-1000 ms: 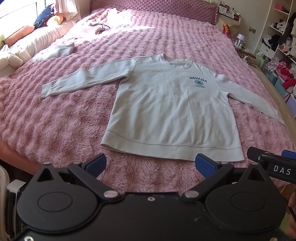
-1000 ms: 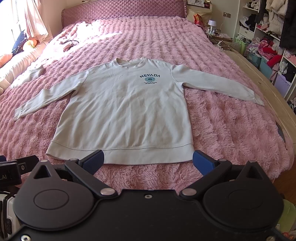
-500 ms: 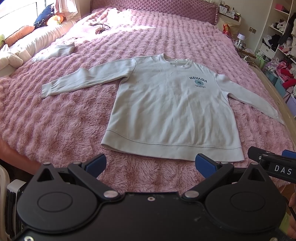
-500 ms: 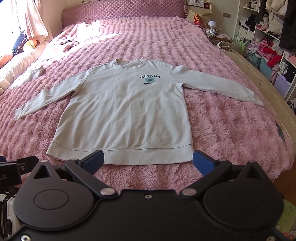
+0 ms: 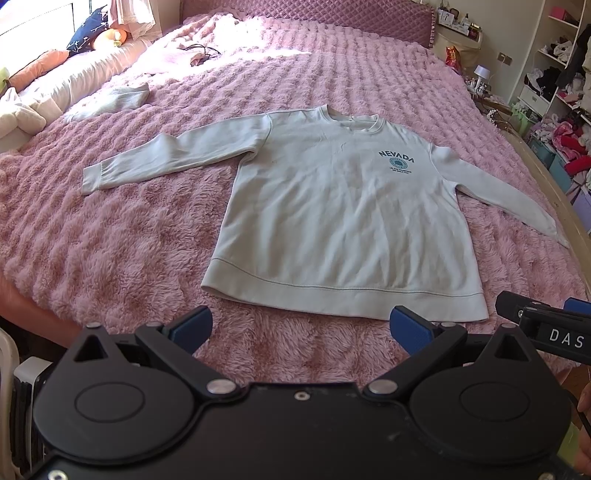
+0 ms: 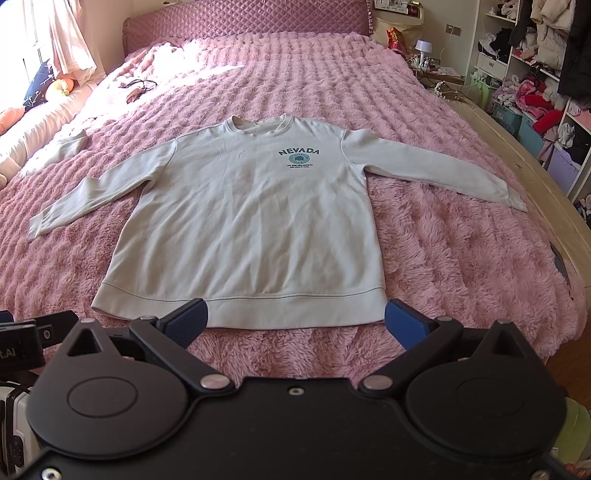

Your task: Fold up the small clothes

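Bedroom setting: wide bed with a fluffy pink bedspread [image 5: 122, 236] and a quilted pink headboard [image 6: 243, 22] at the far end. Item one, a pale sweatshirt [image 6: 251, 218] printed "NEVADA" on the chest, lies flat and face up on the middle of the bedspread, neckline toward the headboard, hem toward the cameras, both long sleeves spread outward to either side. Item two, a small folded pale garment [image 5: 114, 101], rests on the bedspread well apart from the sweatshirt, beyond its left sleeve. Item three, a dark cable [image 5: 199, 55], lies in the sunlit patch near the headboard. Cushions and soft toys [image 5: 88, 37] sit on a ledge along the left side of the bed. Storage: open white shelving [image 6: 535, 55] on the right wall, its compartments stuffed with clothes in mixed colours, individual pieces too jumbled to tell apart; more clothes are piled in low bins [image 5: 554, 147] beside the bed. Left gripper [image 5: 301, 328]: held low at the foot of the bed, just short of the hem's left half, blue fingers spread wide, nothing between them. Right gripper [image 6: 295, 321]: held level beside the left one, blue fingers likewise wide apart, their tips overlapping the hem band in the right wrist view, though contact cannot be told.
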`<state>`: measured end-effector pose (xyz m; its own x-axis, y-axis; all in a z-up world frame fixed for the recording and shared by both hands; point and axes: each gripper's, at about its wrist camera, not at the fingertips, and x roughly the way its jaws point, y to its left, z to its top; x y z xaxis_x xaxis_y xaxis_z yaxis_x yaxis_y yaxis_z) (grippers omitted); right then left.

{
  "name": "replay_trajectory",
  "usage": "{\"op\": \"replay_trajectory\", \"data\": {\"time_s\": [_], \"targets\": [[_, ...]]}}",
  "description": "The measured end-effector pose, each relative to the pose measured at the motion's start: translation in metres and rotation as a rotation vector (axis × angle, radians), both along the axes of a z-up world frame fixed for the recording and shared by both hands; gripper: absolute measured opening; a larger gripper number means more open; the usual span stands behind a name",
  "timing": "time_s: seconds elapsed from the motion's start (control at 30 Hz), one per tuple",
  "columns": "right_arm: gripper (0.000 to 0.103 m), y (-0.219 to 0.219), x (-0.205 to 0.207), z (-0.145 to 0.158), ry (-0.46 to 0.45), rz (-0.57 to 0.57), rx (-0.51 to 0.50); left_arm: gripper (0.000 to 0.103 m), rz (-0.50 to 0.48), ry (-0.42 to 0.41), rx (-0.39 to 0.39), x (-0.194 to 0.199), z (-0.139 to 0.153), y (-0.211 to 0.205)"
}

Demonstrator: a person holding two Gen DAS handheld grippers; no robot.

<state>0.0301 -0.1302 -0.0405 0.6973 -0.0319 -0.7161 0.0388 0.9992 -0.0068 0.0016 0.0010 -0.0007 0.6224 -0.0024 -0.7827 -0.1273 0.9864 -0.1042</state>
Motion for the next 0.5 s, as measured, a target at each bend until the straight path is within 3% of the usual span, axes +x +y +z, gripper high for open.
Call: {"op": "replay_trajectory", "data": {"time_s": [0.33,0.43,0.5], "targets": [[0.103,0.0,0.01,-0.006,0.013,-0.006,-0.011,0.103,-0.002,0.011,-0.034,0.015,-0.009,0.006],[0.103,0.004,0.021,-0.004,-0.026,0.022,-0.023,0.103,0.01,0.011,-0.059,0.027,-0.016,0.018],[0.103,0.001,0.035,0.001,-0.079,0.048,0.027,0.103,0.043,0.015,-0.1,0.039,-0.024,0.036]]}}
